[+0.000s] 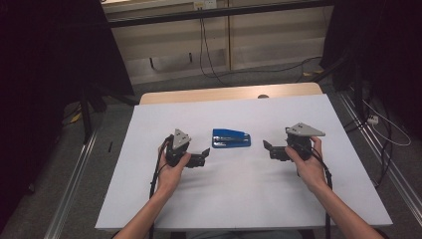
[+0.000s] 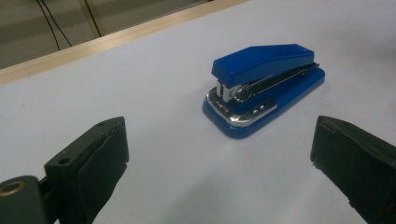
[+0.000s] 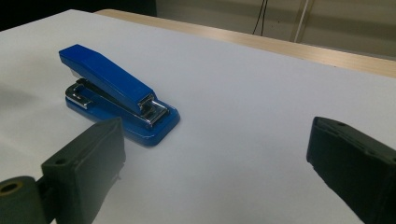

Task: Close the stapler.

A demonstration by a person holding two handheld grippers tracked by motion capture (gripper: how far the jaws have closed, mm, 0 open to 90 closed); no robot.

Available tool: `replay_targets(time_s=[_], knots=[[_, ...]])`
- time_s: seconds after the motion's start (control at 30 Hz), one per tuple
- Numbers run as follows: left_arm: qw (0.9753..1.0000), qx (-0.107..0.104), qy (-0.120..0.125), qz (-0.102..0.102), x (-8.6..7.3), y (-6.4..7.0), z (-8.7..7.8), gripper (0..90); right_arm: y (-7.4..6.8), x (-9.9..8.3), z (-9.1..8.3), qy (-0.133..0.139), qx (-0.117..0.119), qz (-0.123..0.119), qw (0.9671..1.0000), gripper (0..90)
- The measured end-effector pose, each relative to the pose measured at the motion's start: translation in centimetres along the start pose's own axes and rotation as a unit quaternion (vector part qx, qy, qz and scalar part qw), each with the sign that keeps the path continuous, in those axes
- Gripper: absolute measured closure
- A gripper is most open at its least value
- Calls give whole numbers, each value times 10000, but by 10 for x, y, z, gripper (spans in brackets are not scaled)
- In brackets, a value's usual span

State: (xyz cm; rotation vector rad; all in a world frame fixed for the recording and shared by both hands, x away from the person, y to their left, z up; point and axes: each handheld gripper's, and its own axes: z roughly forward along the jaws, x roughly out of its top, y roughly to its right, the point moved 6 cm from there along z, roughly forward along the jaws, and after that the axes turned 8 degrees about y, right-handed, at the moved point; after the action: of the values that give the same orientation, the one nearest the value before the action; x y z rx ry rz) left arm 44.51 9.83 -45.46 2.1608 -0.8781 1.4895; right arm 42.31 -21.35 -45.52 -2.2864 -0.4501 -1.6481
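A blue stapler [image 1: 231,138] with a chrome front lies flat in the middle of the white table [image 1: 239,199]. My left gripper [image 1: 204,157] rests just left of it, held in a hand, jaws pointing toward the stapler. My right gripper [image 1: 268,150] sits just right of it, also aimed inward. In the left gripper view the stapler [image 2: 264,86] lies ahead and to the right of the open left gripper [image 2: 219,145]. In the right gripper view the stapler [image 3: 116,95] lies ahead on the left, beyond the open right gripper [image 3: 218,136]. Neither gripper touches it.
The table's far edge is a bare wooden strip [image 1: 229,93]. Beyond it lie grey floor and loose cables [image 1: 209,59]. Dark curtains and stand legs [image 1: 87,114] flank both sides. White surface stretches in front of and behind the stapler.
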Motion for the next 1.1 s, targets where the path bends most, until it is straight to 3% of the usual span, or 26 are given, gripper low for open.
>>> replay_targets(time_s=[0.2, 0.33, 0.5, 0.6, 0.83, 0.93, 1.1], knots=[[9999, 77, 123, -60, -1, -1, -13, 44, -3, 8, -11, 168, -68, -111, 9998, 43], [9993, -40, 214, -309, -1, 2, -19, 44, -3, 12, -23, 237, -85, -73, 9997, 33], [9996, 3, 227, -178, -3, 3, -32, 43, 0, -3, -35, 86, -161, 55, 9998, 26], [9995, 100, 255, -129, -5, 0, -38, 42, 3, -4, -39, 104, -264, 46, 9996, 30], [9993, 100, 343, -113, -7, 0, -53, 42, 7, -8, -55, 77, -392, 9, 9992, 30], [9991, 159, 386, 57, -9, 1, -60, 38, 9, -12, -63, 95, -388, 143, 9991, 30], [9989, 177, 414, -85, -12, 0, -70, 33, 9, -18, -72, 142, -439, 150, 9988, 30]])
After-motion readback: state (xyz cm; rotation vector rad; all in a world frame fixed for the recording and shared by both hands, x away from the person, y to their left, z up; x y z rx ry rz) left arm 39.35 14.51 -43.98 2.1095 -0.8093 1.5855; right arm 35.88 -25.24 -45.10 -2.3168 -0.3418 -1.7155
